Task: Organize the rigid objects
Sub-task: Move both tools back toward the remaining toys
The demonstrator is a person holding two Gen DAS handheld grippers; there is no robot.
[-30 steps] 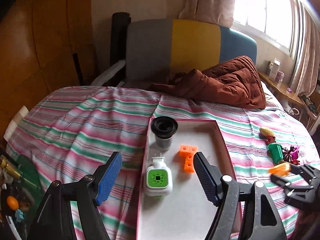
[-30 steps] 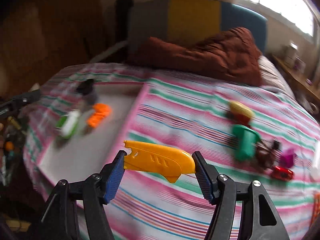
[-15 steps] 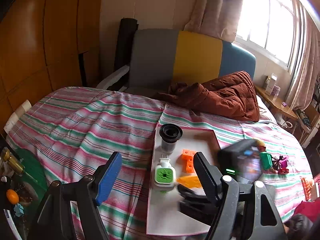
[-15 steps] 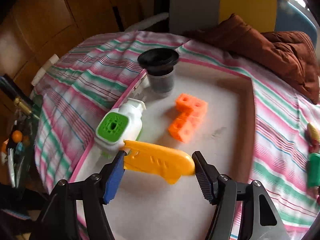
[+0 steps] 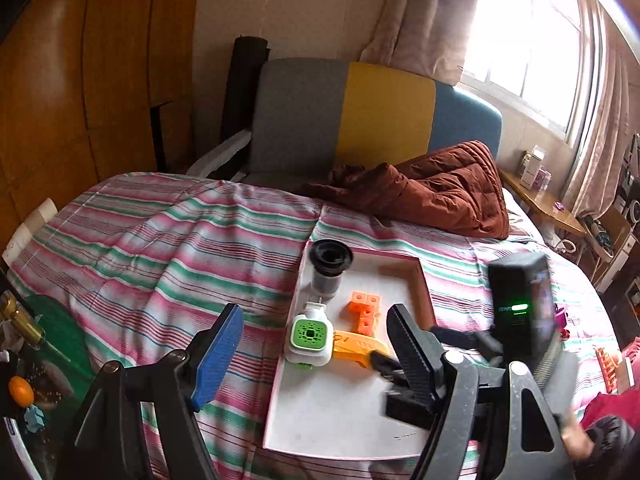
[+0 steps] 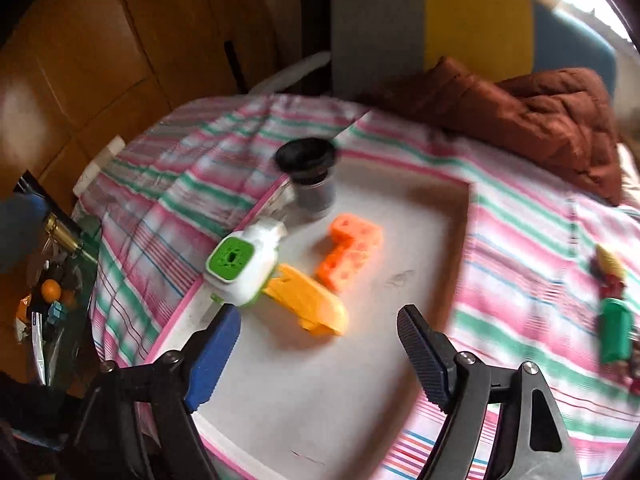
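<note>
The white tray (image 6: 420,248) sits on a striped bedspread (image 5: 160,248) and has four things on it: one black cup (image 6: 310,176) at the far end, one white and green plug-in gadget (image 6: 244,266), one orange block piece (image 6: 352,252), and one yellow plastic cutter (image 6: 310,300) lying flat, its tip right against the gadget. The right gripper (image 6: 320,356) is over the tray's near part, jaws opening, nothing between them; the cutter lies just ahead of them. The left gripper (image 5: 316,352) hangs open and empty beside the tray. Only the left view shows the right gripper's body blocking the tray's right side. The right view shows a green toy (image 6: 616,332) and a yellow one (image 6: 608,260) out on the bedspread. A brown quilt (image 5: 440,192) is heaped behind.
</note>
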